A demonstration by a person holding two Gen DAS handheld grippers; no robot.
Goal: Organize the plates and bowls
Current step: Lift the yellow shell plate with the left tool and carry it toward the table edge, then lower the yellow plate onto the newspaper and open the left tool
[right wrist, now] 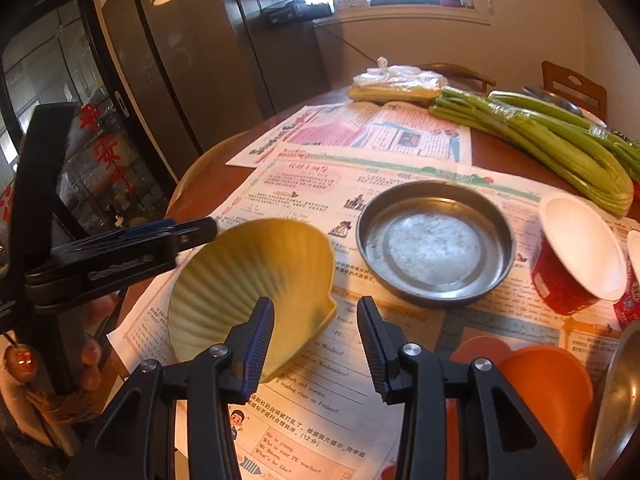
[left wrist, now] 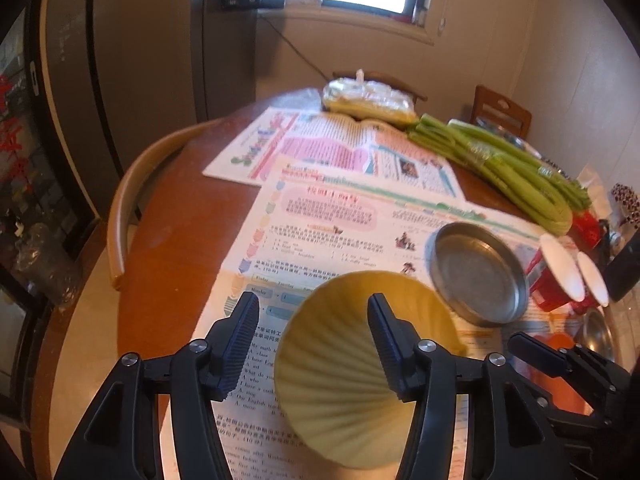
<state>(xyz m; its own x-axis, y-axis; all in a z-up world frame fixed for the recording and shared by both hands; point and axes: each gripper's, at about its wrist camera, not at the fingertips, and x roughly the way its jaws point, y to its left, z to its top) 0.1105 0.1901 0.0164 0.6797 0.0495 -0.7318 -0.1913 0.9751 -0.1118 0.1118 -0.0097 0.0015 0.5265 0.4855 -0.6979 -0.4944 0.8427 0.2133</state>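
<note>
A yellow shell-shaped plate rests tilted on the newspaper. My left gripper is open astride its near rim: one finger hangs over the ribbed inside, the other stands clear outside the rim. In the right wrist view the left gripper reaches the plate's far-left edge. My right gripper hovers by the plate's near corner, its jaws a narrow gap apart, with only paper between them. A round metal dish lies beyond. An orange plate sits to the right.
Two red paper cups lie on their sides right of the dish. A steel bowl is at the right edge. Celery and a bagged packet lie at the back. Newspaper sheets cover the round wooden table; a chair stands left.
</note>
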